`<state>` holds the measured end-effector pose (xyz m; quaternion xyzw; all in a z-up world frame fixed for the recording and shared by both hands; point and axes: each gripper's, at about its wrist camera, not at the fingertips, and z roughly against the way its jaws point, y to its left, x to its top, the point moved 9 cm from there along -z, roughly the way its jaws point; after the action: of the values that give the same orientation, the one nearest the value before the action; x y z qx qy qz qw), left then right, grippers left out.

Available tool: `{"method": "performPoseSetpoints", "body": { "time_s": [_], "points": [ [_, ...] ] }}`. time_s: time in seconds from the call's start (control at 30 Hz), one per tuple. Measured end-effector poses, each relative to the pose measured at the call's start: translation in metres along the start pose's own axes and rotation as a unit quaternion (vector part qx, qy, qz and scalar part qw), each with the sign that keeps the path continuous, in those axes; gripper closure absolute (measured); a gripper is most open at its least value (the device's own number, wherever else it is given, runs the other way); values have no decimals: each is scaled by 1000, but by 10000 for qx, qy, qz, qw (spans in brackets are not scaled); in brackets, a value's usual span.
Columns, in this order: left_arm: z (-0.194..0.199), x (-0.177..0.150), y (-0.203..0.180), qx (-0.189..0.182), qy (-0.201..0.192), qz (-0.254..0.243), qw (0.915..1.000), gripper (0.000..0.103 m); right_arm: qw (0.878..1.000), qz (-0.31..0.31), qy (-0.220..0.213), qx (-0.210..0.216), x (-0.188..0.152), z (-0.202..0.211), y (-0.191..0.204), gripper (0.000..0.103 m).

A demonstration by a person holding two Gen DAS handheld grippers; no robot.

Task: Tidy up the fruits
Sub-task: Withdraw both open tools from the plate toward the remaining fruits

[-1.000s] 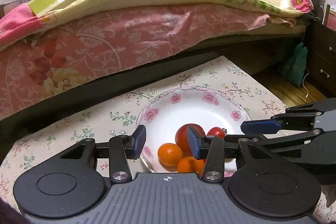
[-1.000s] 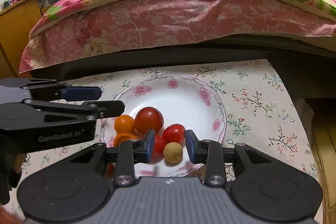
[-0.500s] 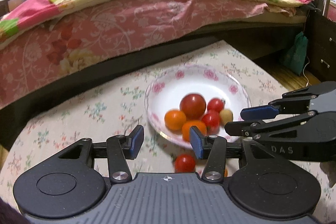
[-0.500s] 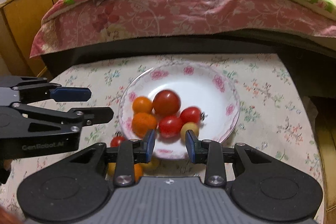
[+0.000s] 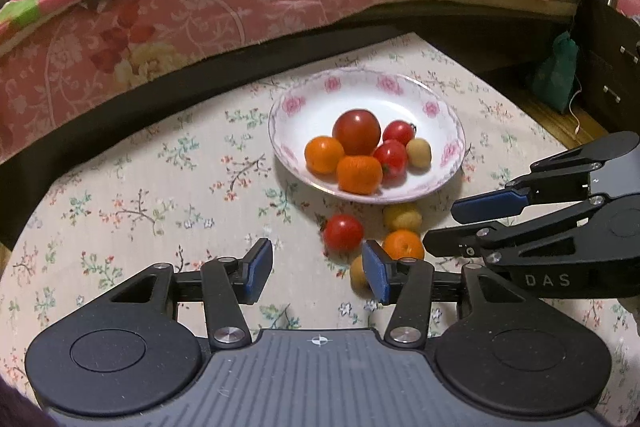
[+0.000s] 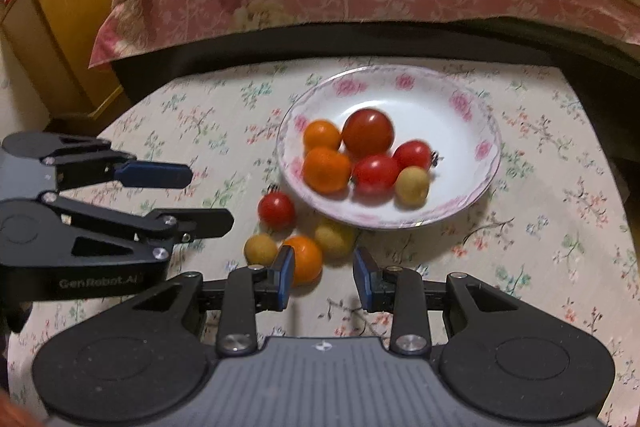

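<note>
Each fisheye camera sat behind its own tongs, low above the tabletop (image 5: 120, 187) and facing the bed (image 5: 200, 7), the left from the left, the right from the right; both shared the nearby plate (image 5: 452, 131) and caught the other tongs.

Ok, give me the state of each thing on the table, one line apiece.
Left claw: open, empty.
Right claw: open, empty.
Floral plate: upright, holding six fruits.
Cherry tomato: loose on the tablecloth.
Orange: loose, off the plate.
Two yellow fruits: loose, off the plate.
</note>
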<state>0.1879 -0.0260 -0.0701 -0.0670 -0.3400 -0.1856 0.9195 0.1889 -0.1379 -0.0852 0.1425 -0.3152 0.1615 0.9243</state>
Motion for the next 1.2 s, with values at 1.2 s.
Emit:
{"method": "performPoseSetpoints", "body": {
  "time_s": [1.2],
  "points": [
    [-22, -21, -26, -430, 337, -409, 9977, 42, 9990, -21, 432, 94, -16, -12, -7, 72]
  ]
}}
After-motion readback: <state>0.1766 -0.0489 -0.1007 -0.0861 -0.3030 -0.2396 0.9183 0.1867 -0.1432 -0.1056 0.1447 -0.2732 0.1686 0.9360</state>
